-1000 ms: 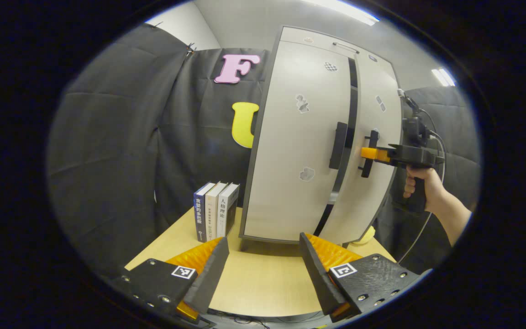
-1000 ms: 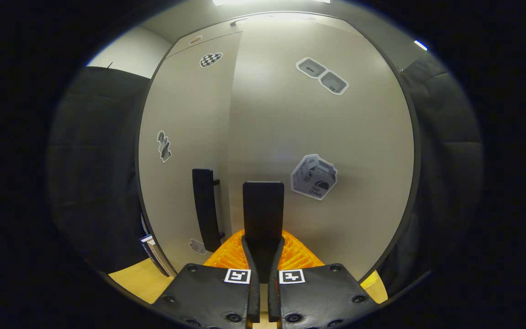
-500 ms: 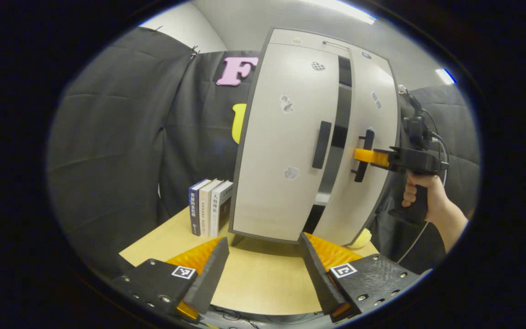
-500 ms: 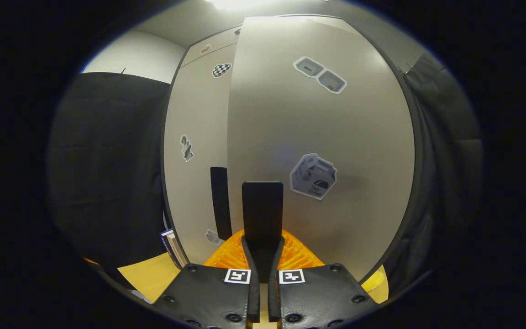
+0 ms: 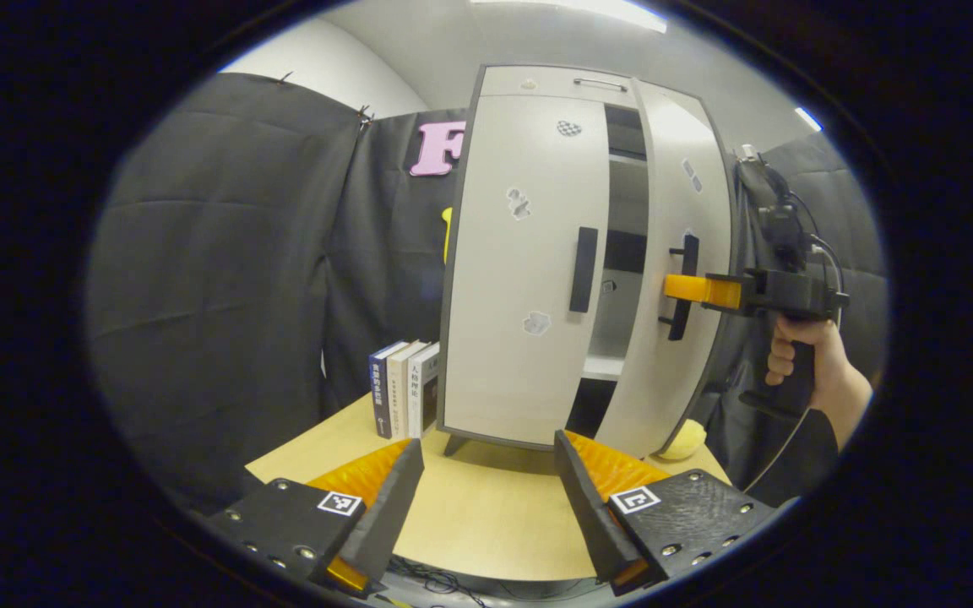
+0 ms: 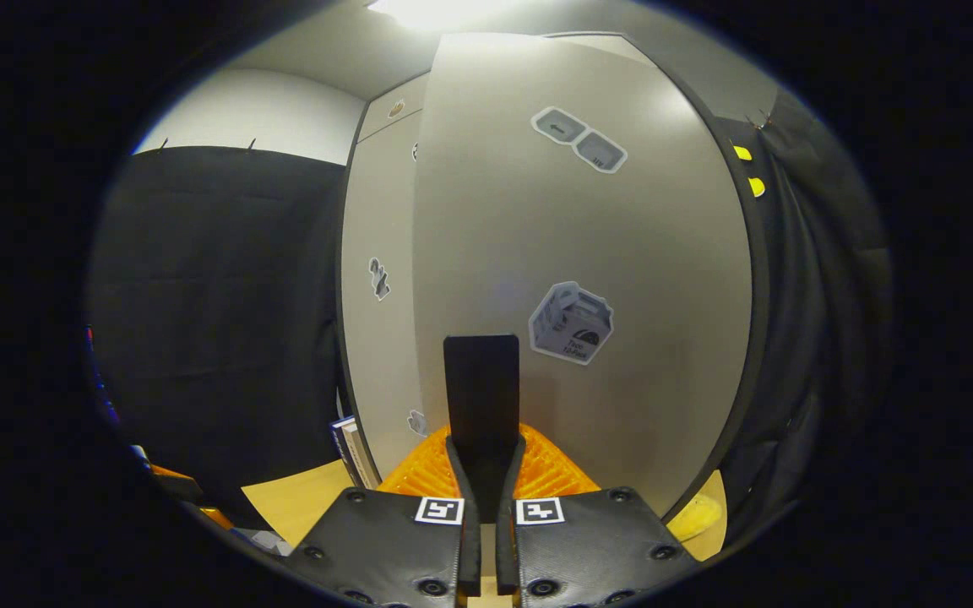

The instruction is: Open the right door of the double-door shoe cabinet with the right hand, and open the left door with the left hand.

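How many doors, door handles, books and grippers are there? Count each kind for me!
Doors: 2, the left door and the right door
Door handles: 2, the left handle and the right handle
Books: 3, the books
Grippers: 2, the left gripper and the right gripper
Total: 9

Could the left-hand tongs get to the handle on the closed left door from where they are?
Probably yes: the left tongs are open, and only bare table lies between them and the left door handle.

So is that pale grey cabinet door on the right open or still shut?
Partly open. The pale grey right door stands swung out, showing a gap with shelves inside, and the right gripper is clamped on its black bar handle.
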{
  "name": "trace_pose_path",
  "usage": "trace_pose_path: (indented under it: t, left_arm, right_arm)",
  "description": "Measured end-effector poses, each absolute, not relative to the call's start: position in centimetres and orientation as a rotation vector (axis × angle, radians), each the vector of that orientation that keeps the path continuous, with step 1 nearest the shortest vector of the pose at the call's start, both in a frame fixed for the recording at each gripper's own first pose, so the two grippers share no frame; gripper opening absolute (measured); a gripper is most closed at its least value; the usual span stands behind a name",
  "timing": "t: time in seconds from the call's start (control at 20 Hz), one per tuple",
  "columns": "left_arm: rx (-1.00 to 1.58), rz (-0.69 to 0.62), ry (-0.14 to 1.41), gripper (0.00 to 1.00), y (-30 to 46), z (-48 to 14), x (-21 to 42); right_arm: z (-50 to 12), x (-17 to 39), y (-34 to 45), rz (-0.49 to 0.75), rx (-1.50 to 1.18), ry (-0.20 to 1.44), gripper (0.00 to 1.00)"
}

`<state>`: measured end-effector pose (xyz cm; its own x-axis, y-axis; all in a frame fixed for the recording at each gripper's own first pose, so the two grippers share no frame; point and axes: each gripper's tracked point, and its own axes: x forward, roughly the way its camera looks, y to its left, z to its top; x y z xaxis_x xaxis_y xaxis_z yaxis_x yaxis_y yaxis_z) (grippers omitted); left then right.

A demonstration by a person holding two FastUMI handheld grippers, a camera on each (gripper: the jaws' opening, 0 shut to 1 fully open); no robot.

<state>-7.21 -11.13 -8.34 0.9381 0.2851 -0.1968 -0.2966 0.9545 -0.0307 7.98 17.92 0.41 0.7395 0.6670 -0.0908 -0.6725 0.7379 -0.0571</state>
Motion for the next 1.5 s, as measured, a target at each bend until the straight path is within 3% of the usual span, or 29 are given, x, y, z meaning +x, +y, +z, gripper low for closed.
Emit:
trace_pose_path:
  t: [0.7,0.8,1.5]
  left_arm:
    - [-0.039,0.288,0.191,0.91,-16.1,-8.8,-8.6]
    - [-0.042,0.283,0.195,0.91,-16.1,-9.1,-8.6]
    - [-0.070,0.234,0.216,0.91,-17.4,-10.8,-8.8]
  right_arm:
    - [0.3,6.1,13.6,0.786,-0.022,0.102,0.08]
    - [0.3,6.1,13.2,0.779,-0.026,0.101,0.05]
    - [0.7,7.1,8.5,0.655,0.003,0.081,0.07]
